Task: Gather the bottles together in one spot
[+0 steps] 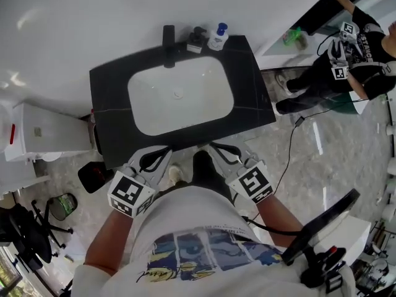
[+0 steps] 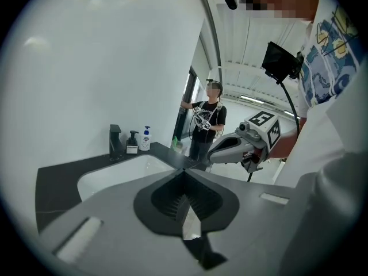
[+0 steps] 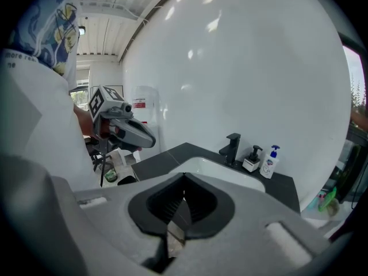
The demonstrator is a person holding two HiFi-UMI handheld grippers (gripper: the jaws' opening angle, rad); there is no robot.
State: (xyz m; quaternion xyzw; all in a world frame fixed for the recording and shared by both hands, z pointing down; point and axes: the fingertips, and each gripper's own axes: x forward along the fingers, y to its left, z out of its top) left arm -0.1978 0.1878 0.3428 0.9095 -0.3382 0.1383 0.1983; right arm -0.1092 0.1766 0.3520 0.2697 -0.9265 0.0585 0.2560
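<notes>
Jaws on your left gripper (image 2: 184, 172) and your right gripper (image 3: 184, 178) are pressed fully together with nothing between them, and both grippers hang at the near edge of the sink (image 1: 185, 113). The dark pump bottle (image 1: 197, 40) and the white bottle with a blue pump (image 1: 218, 37) stand side by side behind the sink's far edge, toward its right end, well apart from both grippers.
</notes>
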